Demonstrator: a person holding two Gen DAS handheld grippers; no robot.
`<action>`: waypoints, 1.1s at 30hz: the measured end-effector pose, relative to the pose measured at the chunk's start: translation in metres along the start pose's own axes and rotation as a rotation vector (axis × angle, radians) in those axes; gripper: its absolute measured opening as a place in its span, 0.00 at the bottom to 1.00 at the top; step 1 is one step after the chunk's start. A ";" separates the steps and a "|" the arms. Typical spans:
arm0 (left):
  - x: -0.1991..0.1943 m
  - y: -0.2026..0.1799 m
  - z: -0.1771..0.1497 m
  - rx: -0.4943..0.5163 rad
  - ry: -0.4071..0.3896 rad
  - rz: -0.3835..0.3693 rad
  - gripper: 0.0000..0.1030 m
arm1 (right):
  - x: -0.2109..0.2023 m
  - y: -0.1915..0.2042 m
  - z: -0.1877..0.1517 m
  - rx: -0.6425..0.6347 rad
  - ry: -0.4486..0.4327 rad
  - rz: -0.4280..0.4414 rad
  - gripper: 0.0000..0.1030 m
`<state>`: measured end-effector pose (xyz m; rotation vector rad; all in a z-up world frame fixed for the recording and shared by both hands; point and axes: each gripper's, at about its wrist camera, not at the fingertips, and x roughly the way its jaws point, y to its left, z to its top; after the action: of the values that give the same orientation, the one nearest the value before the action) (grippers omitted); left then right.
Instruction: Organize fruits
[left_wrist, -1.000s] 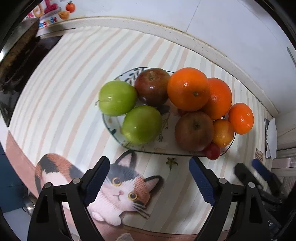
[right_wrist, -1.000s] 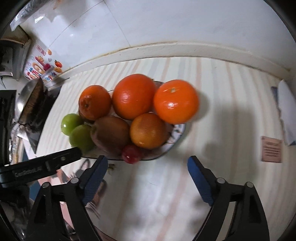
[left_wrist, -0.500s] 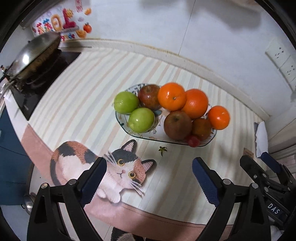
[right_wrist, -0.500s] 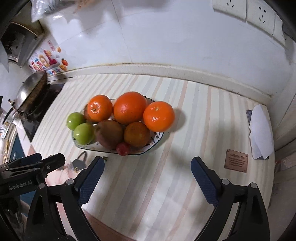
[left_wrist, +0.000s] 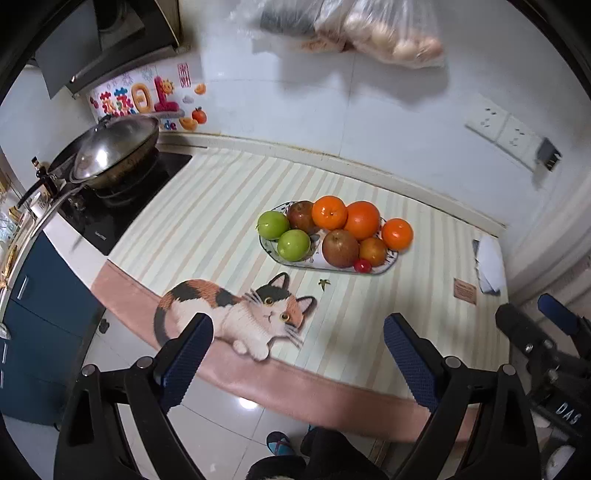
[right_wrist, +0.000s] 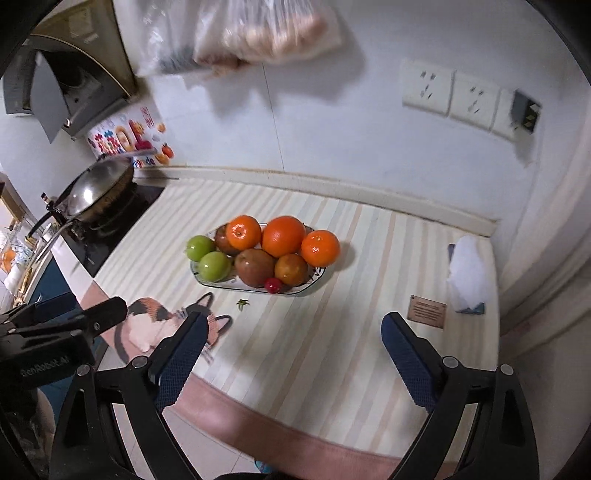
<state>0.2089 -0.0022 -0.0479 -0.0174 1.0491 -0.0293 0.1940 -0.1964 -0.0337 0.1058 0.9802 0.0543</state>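
Observation:
A patterned oval plate (left_wrist: 388, 266) (right_wrist: 317, 277) on the striped counter mat holds two green apples (left_wrist: 293, 244) (right_wrist: 214, 266), two reddish-brown apples (left_wrist: 340, 248) (right_wrist: 254, 272), several oranges (left_wrist: 362, 219) (right_wrist: 283, 236) and a small red fruit (left_wrist: 362, 265) (right_wrist: 272, 284). One orange (left_wrist: 396, 234) (right_wrist: 320, 248) sits at the plate's right end. My left gripper (left_wrist: 297, 339) hangs high over the counter's front edge, open and empty. My right gripper (right_wrist: 291, 339) is likewise open, empty, well back from the plate. The right gripper's body shows at the left view's right edge.
A wok (left_wrist: 107, 151) sits on the black stove at the left. A cat picture (left_wrist: 236, 314) marks the mat's front. White paper (right_wrist: 469, 273) and a small brown card (right_wrist: 426, 312) lie at the right. Bags (left_wrist: 351, 26) hang on the wall; sockets (right_wrist: 450, 92) are mounted there.
Both grippers have risen and drawn back from the plate, so the fruit looks much smaller and the floor and wall now show. Both stay empty.

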 end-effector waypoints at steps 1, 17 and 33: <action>-0.007 0.002 -0.004 -0.001 -0.026 -0.001 0.92 | -0.013 0.003 -0.004 0.006 -0.011 -0.001 0.94; -0.111 0.008 -0.059 0.041 -0.119 -0.035 0.92 | -0.153 0.036 -0.070 0.032 -0.123 0.006 0.95; -0.087 -0.014 -0.052 0.003 -0.090 0.004 0.92 | -0.149 0.003 -0.056 0.005 -0.126 0.022 0.95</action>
<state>0.1200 -0.0130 0.0022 -0.0138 0.9591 -0.0266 0.0650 -0.2036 0.0585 0.1228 0.8539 0.0643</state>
